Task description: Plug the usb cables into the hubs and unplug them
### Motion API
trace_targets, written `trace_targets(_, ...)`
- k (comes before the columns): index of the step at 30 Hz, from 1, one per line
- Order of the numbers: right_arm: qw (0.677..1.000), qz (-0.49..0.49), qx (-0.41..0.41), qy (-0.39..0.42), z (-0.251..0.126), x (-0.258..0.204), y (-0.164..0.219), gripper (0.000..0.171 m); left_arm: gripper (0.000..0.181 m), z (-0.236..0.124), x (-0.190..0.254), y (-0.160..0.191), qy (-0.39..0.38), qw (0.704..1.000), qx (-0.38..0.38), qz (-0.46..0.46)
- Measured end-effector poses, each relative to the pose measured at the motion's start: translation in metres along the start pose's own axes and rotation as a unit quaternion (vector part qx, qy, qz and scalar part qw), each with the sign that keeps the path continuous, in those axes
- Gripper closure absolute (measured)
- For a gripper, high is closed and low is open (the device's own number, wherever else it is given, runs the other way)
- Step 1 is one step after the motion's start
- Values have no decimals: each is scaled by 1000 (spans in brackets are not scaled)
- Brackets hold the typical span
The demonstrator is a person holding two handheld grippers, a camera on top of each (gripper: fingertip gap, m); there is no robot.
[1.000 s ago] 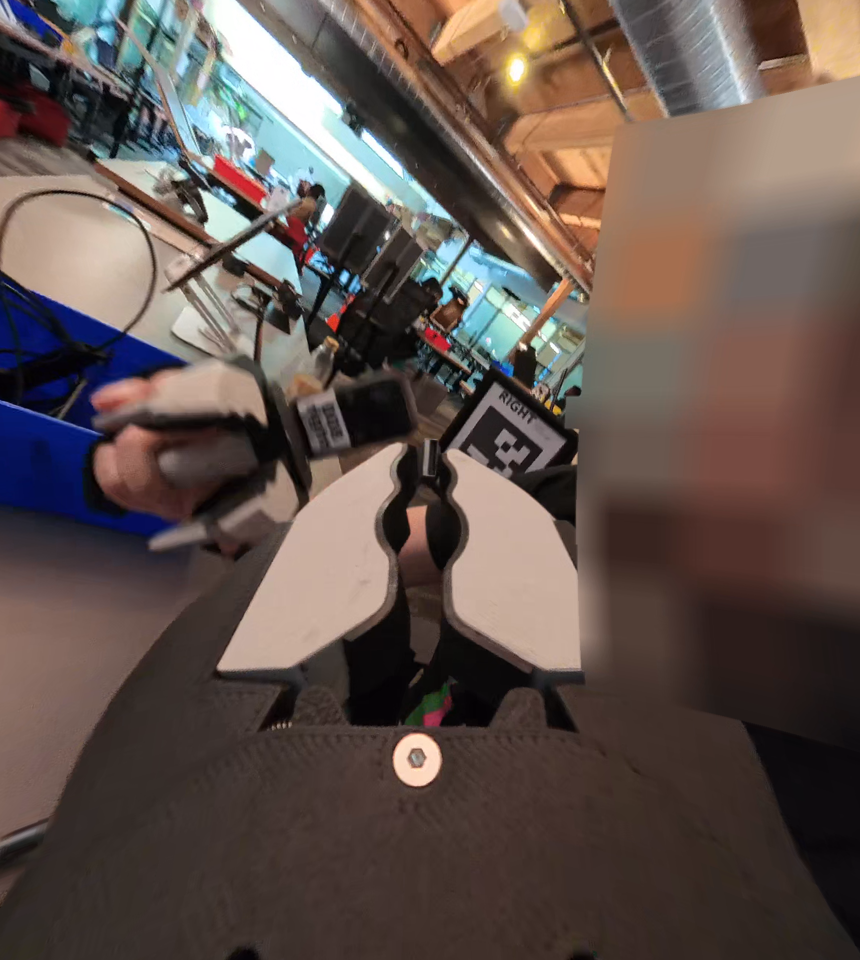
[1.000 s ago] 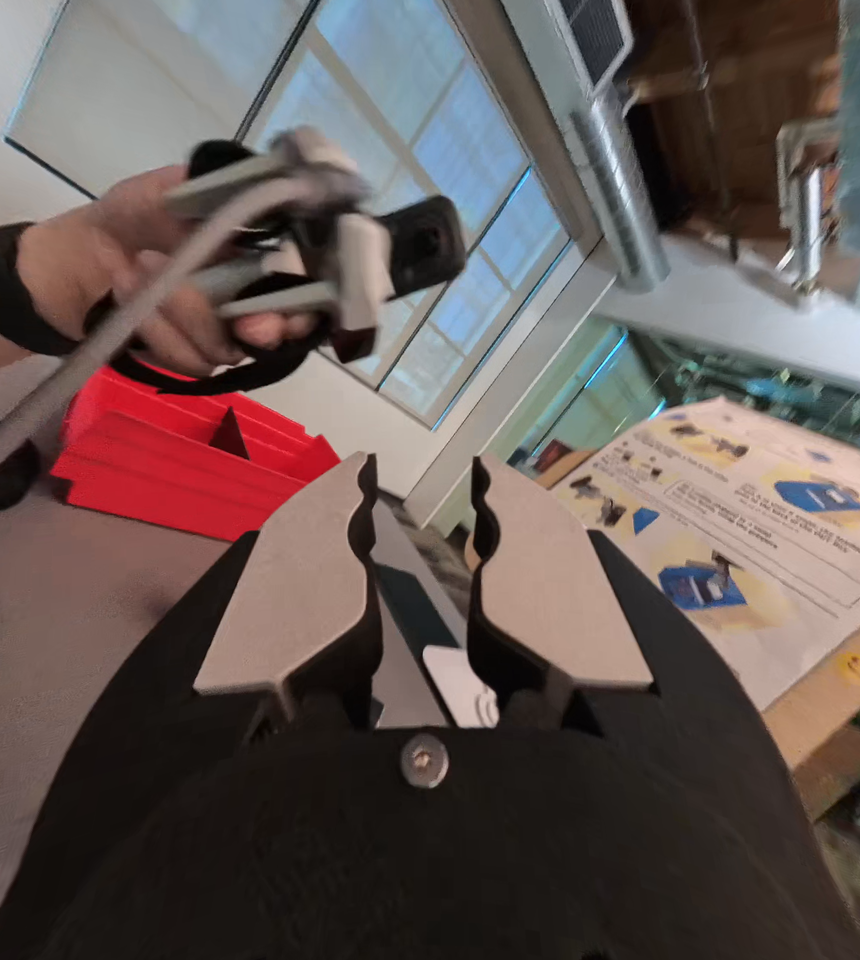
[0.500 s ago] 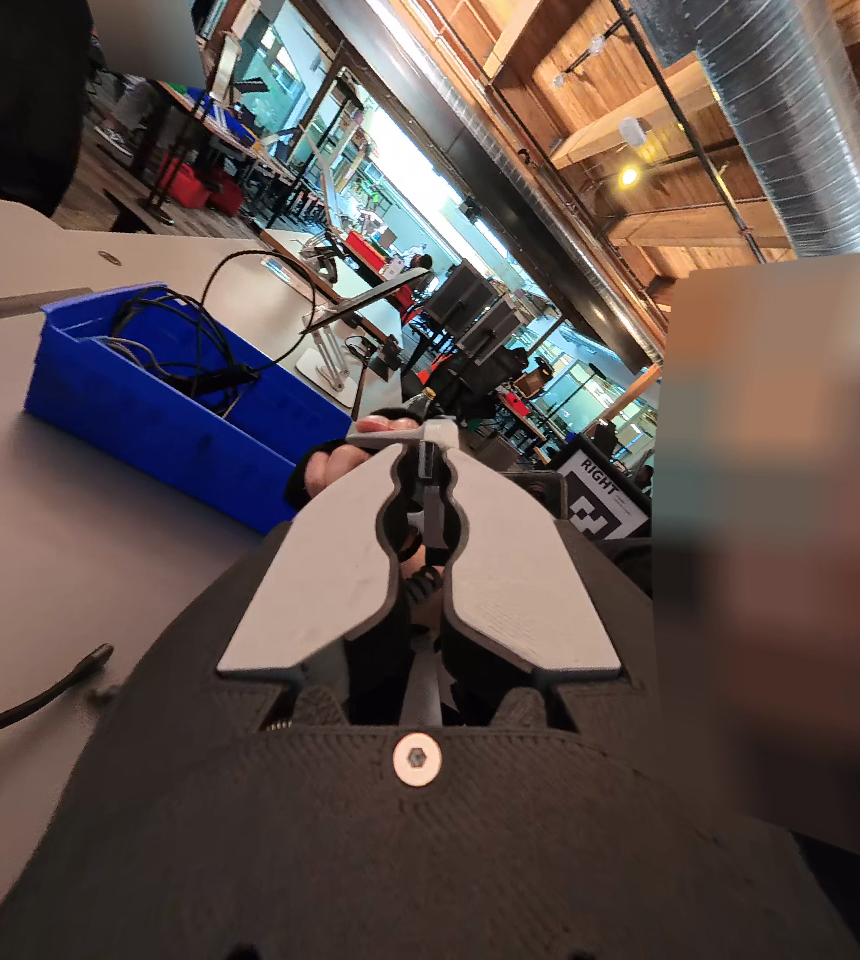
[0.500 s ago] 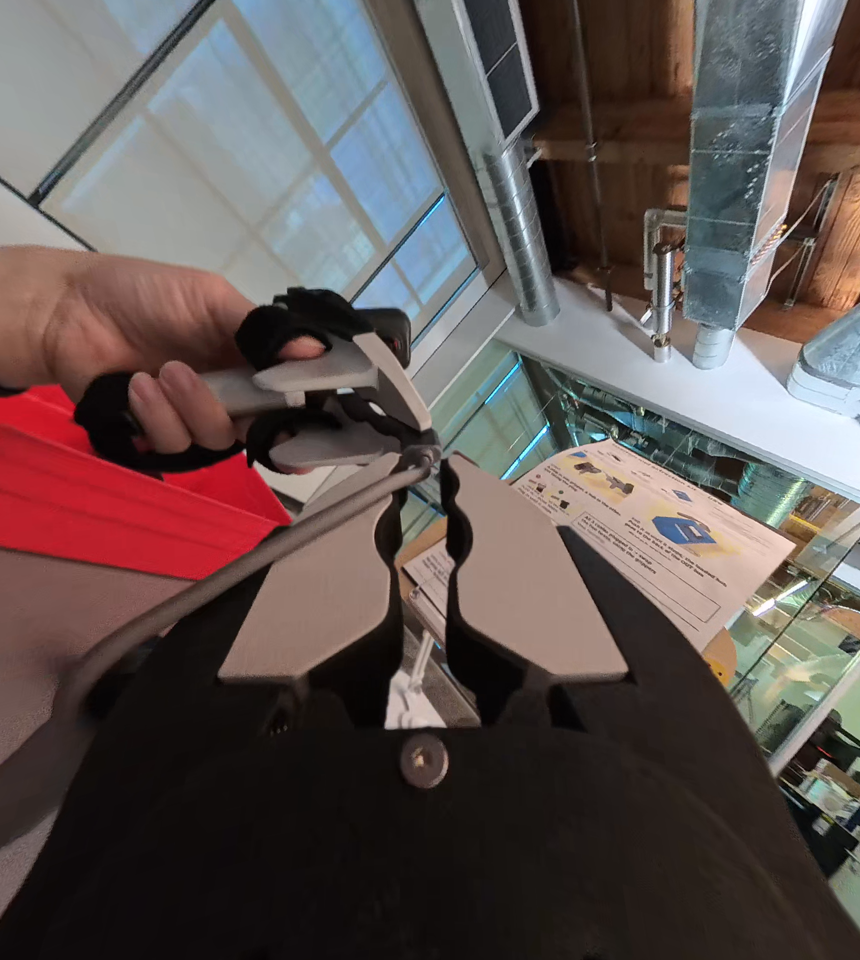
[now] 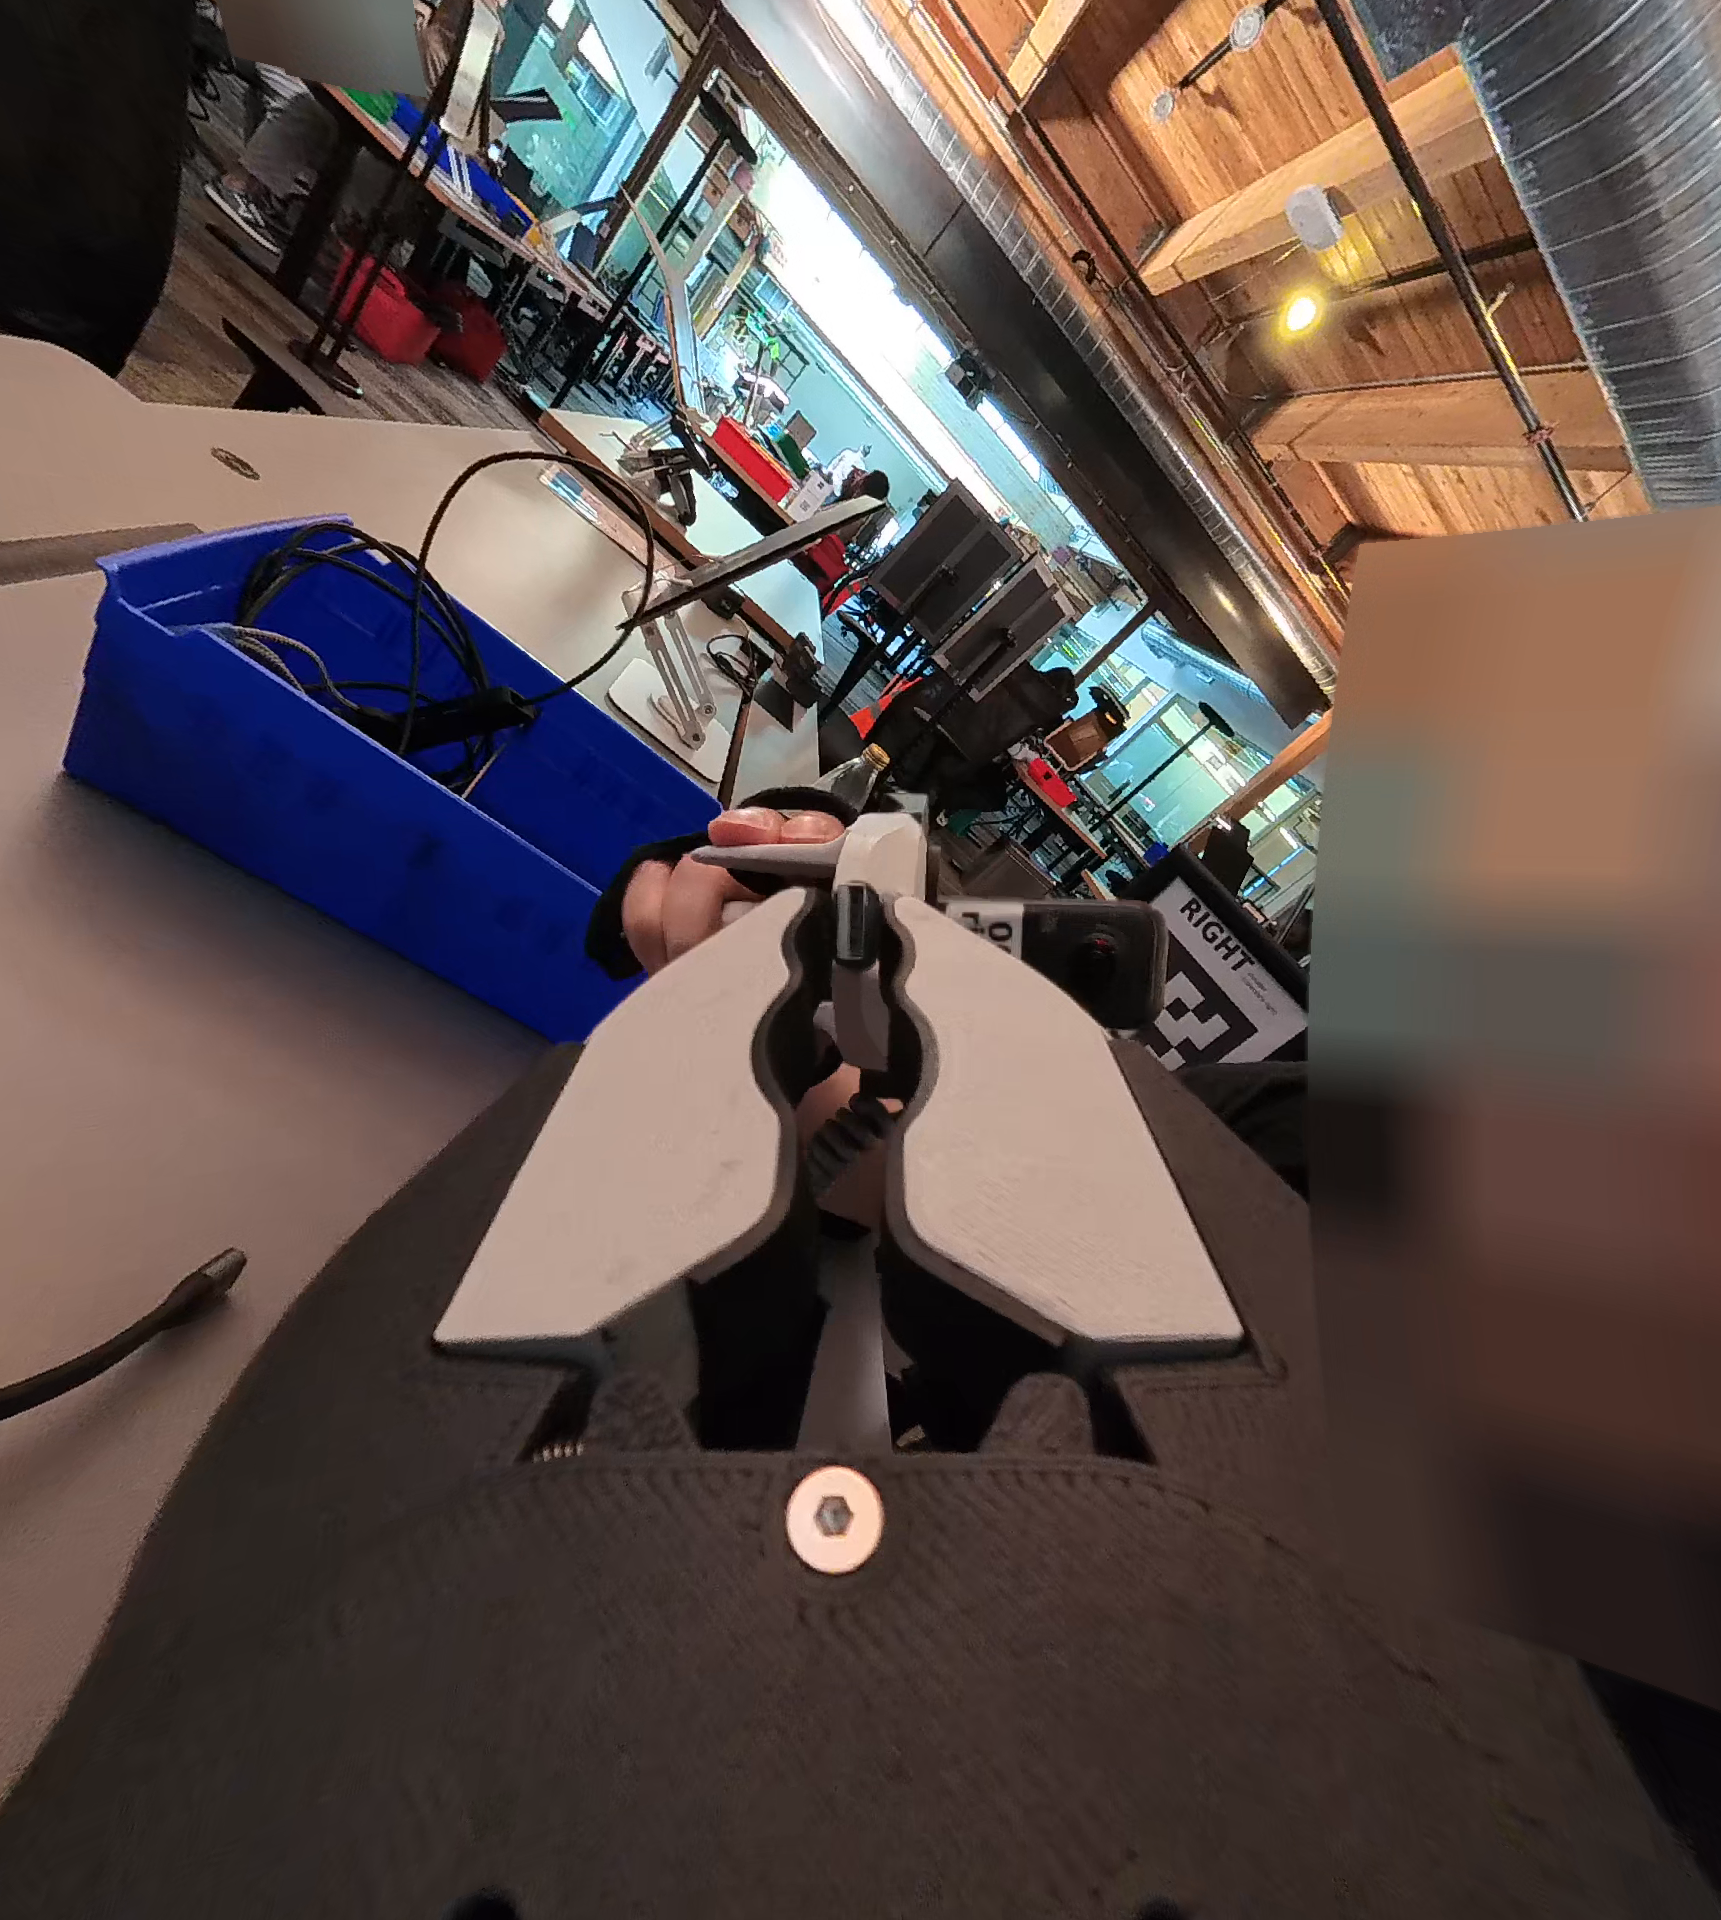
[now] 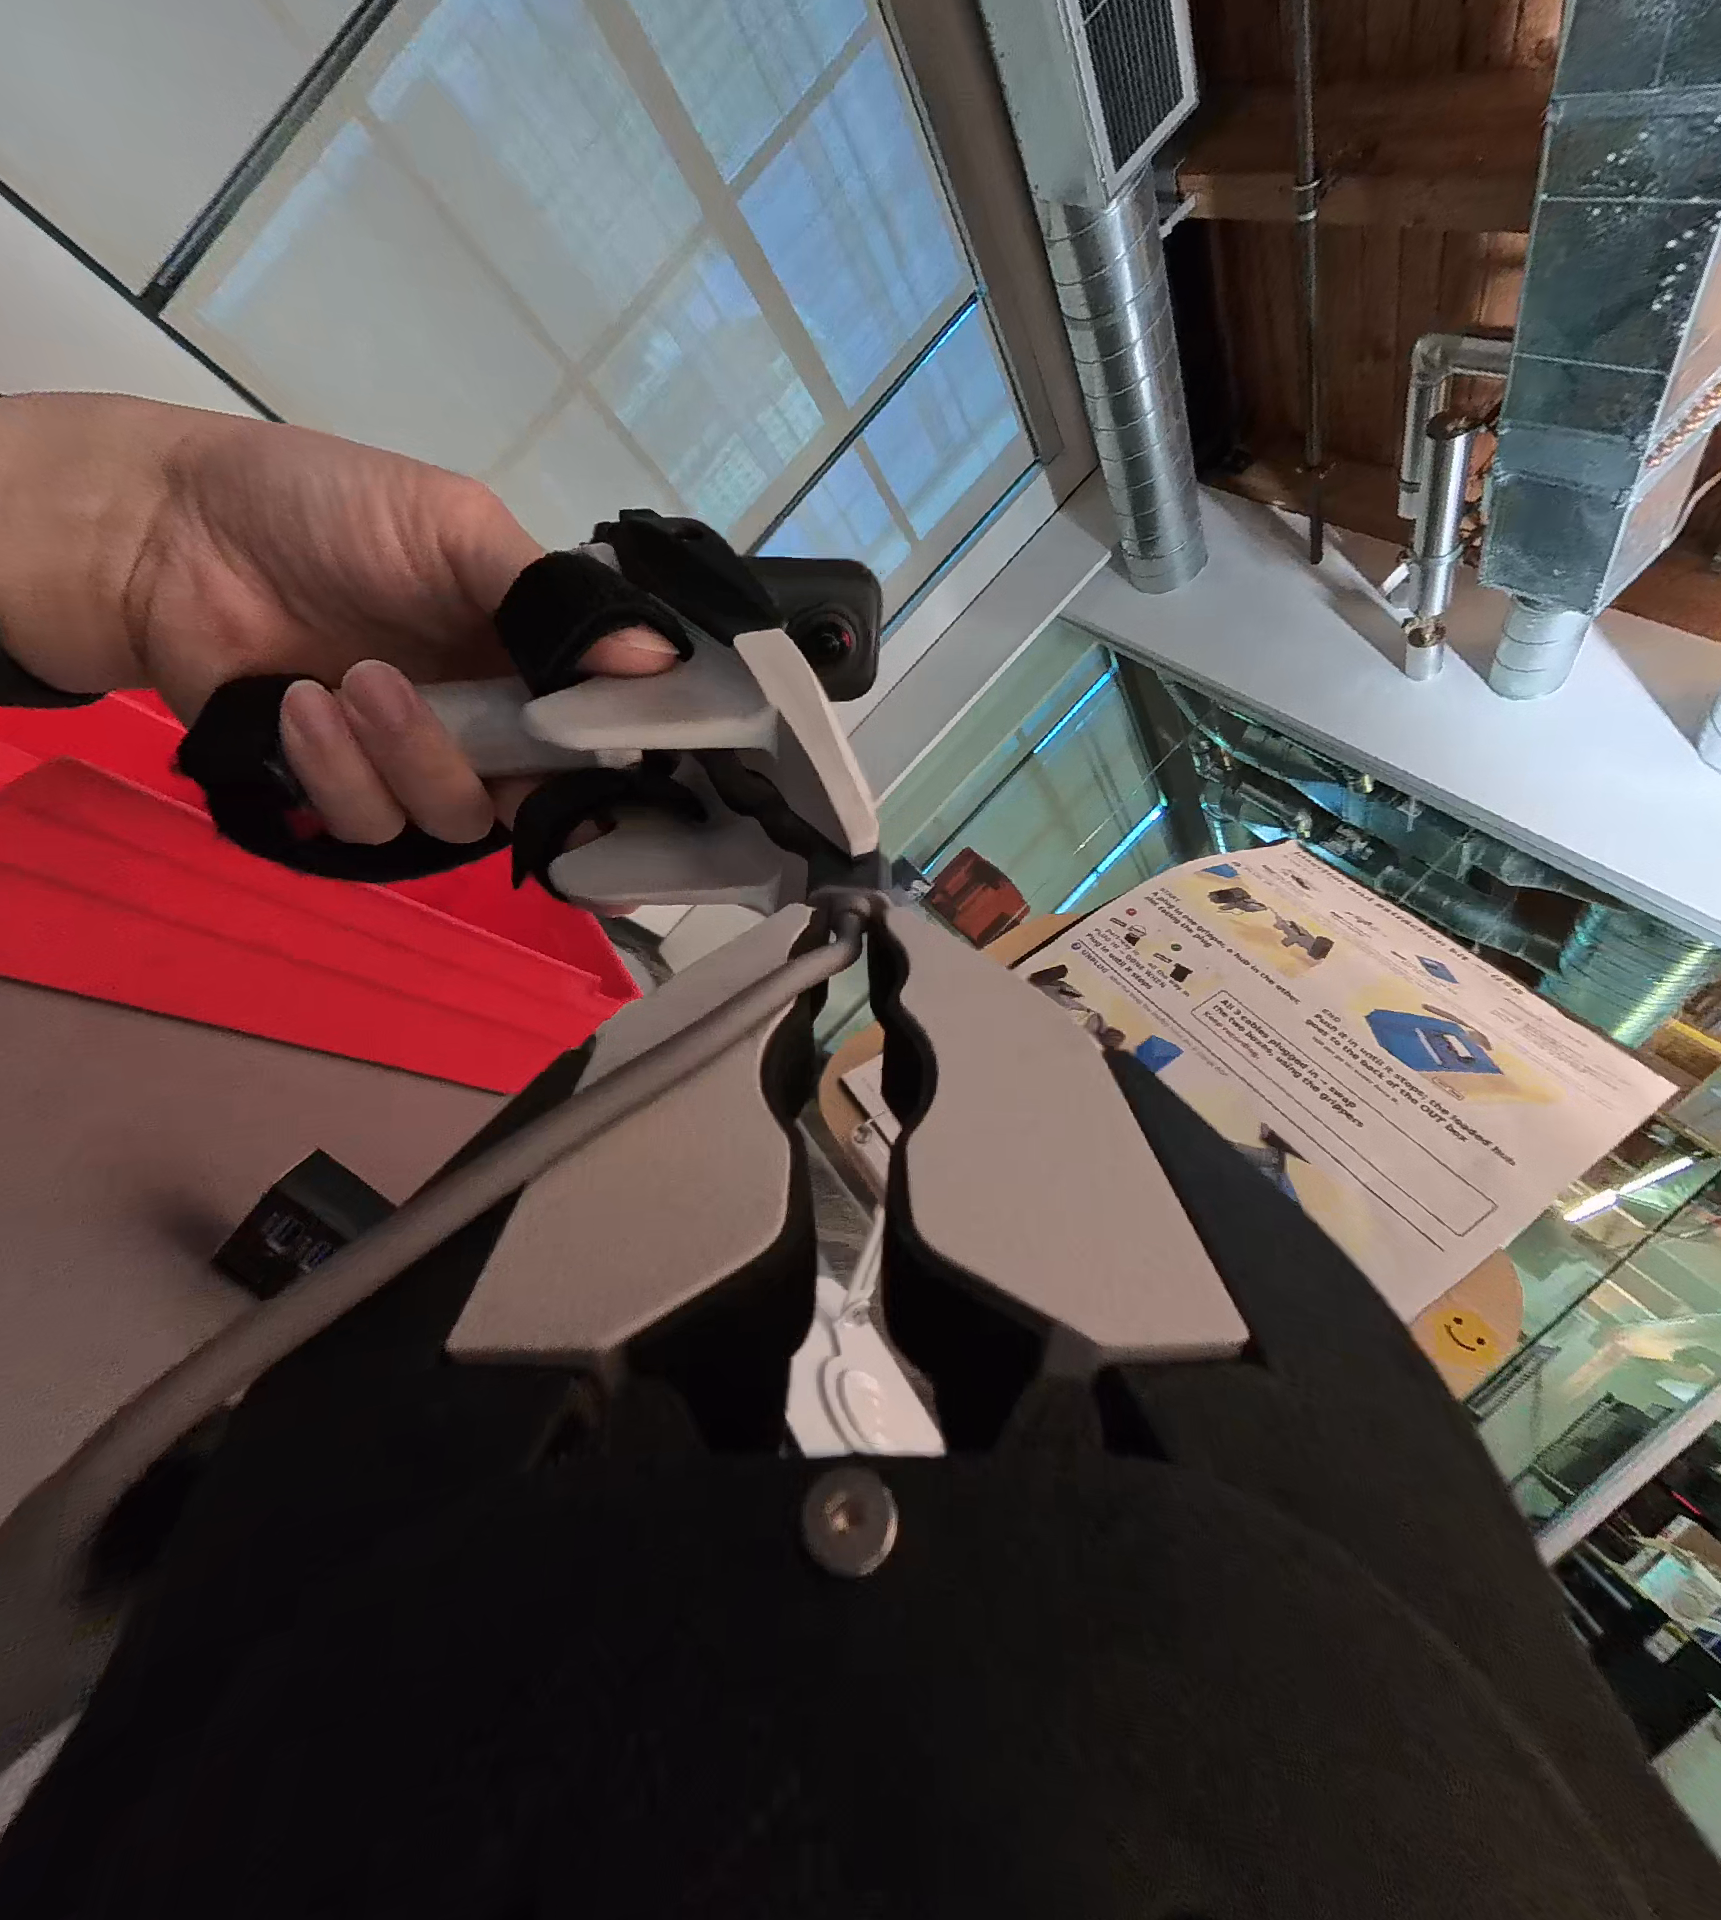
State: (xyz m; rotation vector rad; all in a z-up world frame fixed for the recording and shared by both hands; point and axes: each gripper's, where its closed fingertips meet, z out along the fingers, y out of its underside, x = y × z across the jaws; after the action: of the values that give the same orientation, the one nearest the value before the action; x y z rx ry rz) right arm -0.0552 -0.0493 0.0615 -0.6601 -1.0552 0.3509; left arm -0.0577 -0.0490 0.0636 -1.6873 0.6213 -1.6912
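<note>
Closing: my right gripper [image 6: 851, 925] had its fingers well apart a second ago. They have since drawn in to a narrow slot, and my two grippers have come together tip to tip above the bench [image 5: 108, 1091].
Left gripper [image 5: 851, 920]: stays clamped on the plug [image 5: 861, 997], dark tip poking out past the fingertips, ribbed collar behind them.
Right grip: a bend of the grey cable [image 6: 544, 1122] sits right at the tips. I cannot tell whether the fingers pinch it or only brush it.
Meaning: I judge this to be a handover or re-grip of the cable end in mid-air. Nothing is being pushed into a port yet.
Hub [image 6: 300, 1221]: a small black block lying loose on the bench, just in front of the red bin [image 6: 212, 914] and well apart from both grippers.
Left view only: the plug itself in my fingers, the blue bin [image 5: 336, 821] of tangled black cables toward the far edge, and a loose cable end [image 5: 201, 1278] by the near left edge.
Right view only: the hub, the red bin, the grey cable running back across my left finger, and an instruction sheet [image 6: 1355, 1049] beyond the tips.
Hidden: no view shows the hub's ports clearly.
</note>
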Motion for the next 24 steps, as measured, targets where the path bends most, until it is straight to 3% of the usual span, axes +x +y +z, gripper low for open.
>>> trace_targets(10, 999, 41, -9, -12, 0, -1, 2, 164, 173, 1, -2, 0, 0, 1000, -2, 4)
trace_targets(16, 998, 66, 1, -16, -2, 5, -8, 164, 162, -2, 4, -5, -22, 994, -10, 105)
trace_targets(20, 998, 62, -12, -9, -8, 20, -7, 164, 149, -23, -14, -6, -124, 978, -39, 162)
trace_targets(22, 998, 65, -23, -8, -11, 28, -5, 164, 137, -41, -48, 3, -237, 951, -94, 178)
trace_targets(24, 997, 65, -28, -4, -14, 36, -4, 164, 147, -65, -85, 13, -343, 909, -153, 179)
